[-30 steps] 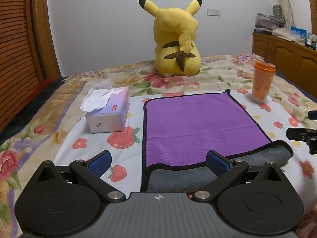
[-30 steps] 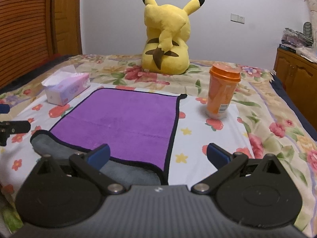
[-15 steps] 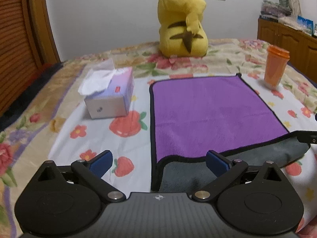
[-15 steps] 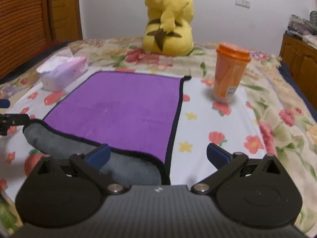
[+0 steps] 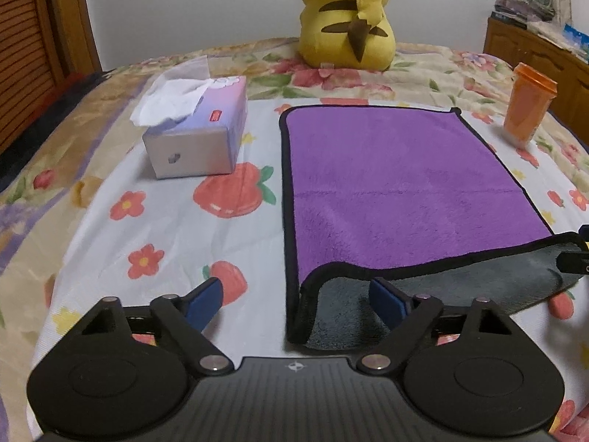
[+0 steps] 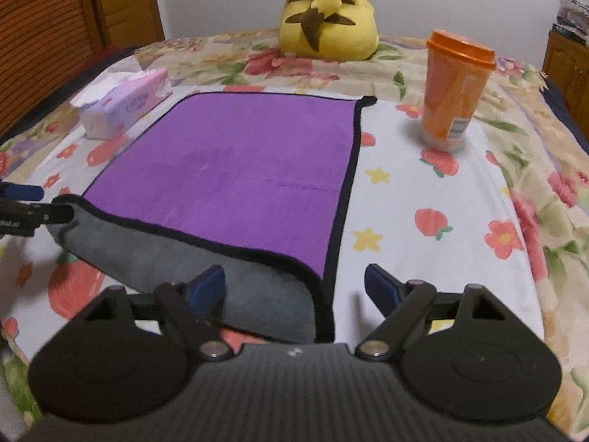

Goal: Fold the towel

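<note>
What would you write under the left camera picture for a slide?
Open left tongs straddle the near-left corner of a purple towel on a flowered bedspread, its near edge flipped grey-side up.

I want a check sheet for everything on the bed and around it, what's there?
Surface: bed with a flowery sheet.
Job's things: purple towel lying flat, its near edge turned over showing the grey underside.
Clutter: tissue box left of the towel; orange cup to its right; yellow plush toy at the back.
Grippers: left gripper and right gripper, jaws open, at the towel's near corners.
Cables: nothing seen.
Surroundings: white wall, wooden cabinet on the right.
</note>
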